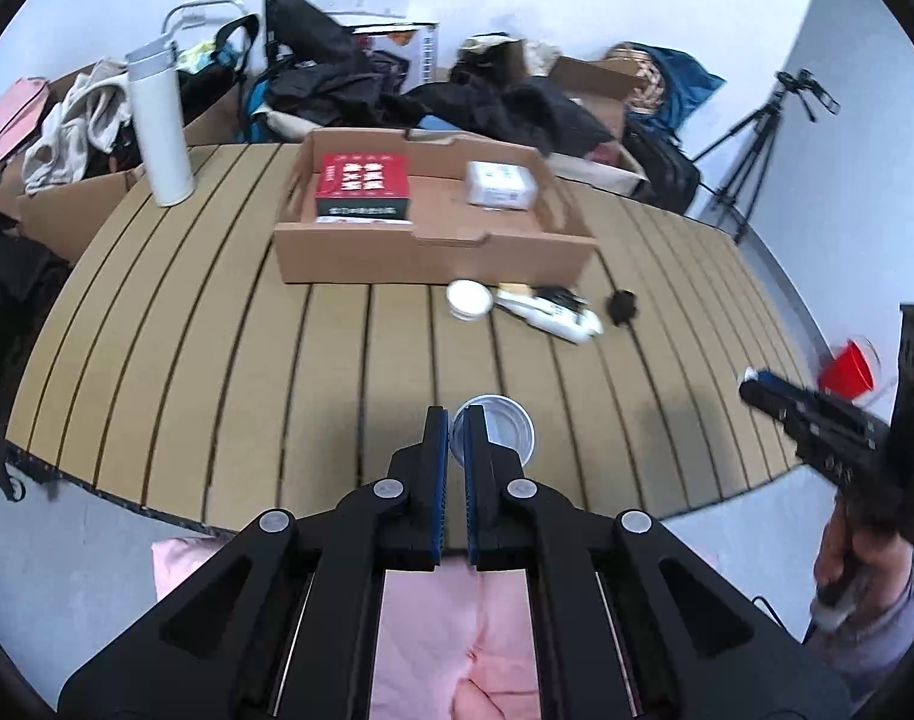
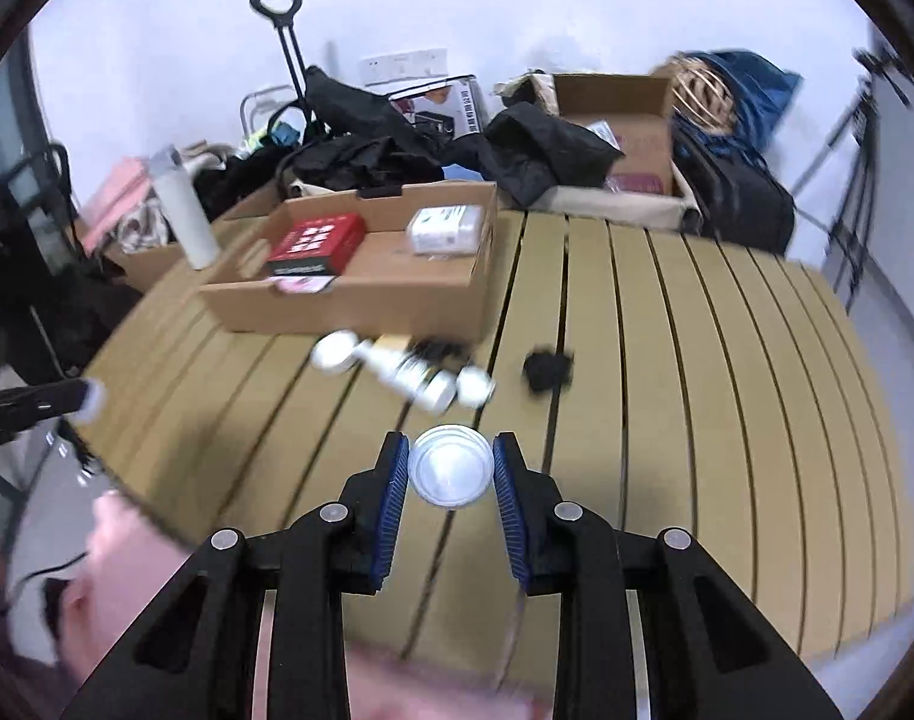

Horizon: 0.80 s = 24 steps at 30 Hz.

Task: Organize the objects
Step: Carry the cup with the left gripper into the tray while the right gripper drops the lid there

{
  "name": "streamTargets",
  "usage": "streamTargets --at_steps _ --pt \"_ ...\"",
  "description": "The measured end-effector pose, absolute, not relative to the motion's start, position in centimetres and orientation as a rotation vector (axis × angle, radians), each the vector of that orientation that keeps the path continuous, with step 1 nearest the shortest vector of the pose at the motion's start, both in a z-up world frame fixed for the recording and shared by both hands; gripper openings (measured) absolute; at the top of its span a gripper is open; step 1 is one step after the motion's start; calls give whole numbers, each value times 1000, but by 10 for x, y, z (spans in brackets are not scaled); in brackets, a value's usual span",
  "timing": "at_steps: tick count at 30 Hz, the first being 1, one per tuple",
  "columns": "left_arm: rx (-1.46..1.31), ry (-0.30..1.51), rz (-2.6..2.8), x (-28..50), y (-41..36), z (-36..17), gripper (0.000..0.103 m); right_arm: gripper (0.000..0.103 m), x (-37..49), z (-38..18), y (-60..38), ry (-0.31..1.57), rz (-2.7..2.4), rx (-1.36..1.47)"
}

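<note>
Red box (image 1: 364,186) – white print, blurred, unreadable.

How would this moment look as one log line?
left gripper: shut on clear cup rim | right gripper: shut on small clear round jar

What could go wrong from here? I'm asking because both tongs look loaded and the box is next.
1. The left tongs pinch only the thin wall of the clear cup, so it may tilt or slip.
2. The right tongs hold the round clear tub by its curved sides near the pad tips, so it could pop out.
3. Loose bottles lie before the cardboard box. A low carry might knock them.
</note>
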<state>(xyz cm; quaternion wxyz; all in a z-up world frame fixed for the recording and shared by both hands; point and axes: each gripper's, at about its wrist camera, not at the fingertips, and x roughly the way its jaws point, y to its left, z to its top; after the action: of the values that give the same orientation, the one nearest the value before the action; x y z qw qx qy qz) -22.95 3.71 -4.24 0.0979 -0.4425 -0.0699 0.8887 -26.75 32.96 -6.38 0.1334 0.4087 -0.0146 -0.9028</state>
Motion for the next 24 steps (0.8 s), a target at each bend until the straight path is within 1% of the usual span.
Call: streamTargets --at_steps 3,6,8,10,12,14,16,18,20,22,24 --pt "-1292 -203 2614 -229 43 -39 2 32 -248 -63 329 -66 -2599 1205" --pt "-1284 -296 2535 -240 39 -35 2 32 -255 -62 324 -66 -2585 1223" --pt "-1272 -327 2501 -262 38 -29 2 32 -270 -59 315 -90 -2559 1208" --pt "-1251 -326 2485 -294 38 -22 2 32 -301 -54 300 -94 -2521 1210" --pt "-1288 -316 2497 -337 36 -20 2 32 -336 -47 284 -82 -2497 1171" --pt "-1321 -300 2522 -395 33 -21 2 32 -382 -38 270 -82 -2491 1150" --pt "-1344 -275 2531 -438 29 -28 1 32 -442 -30 258 -132 -2488 1161" --pt "-1391 -294 2540 -481 24 -40 1 32 -481 -26 245 -132 -2490 1132" --pt "-1440 -303 2527 -520 24 -59 1 32 -528 -33 229 -127 -2481 1158" --pt "-1464 -279 2541 -543 26 -76 2 32 -572 -49 216 -173 -2433 1206" --pt "-1480 -299 2539 -559 27 -96 2 32 -602 -67 205 -200 -2417 1258"
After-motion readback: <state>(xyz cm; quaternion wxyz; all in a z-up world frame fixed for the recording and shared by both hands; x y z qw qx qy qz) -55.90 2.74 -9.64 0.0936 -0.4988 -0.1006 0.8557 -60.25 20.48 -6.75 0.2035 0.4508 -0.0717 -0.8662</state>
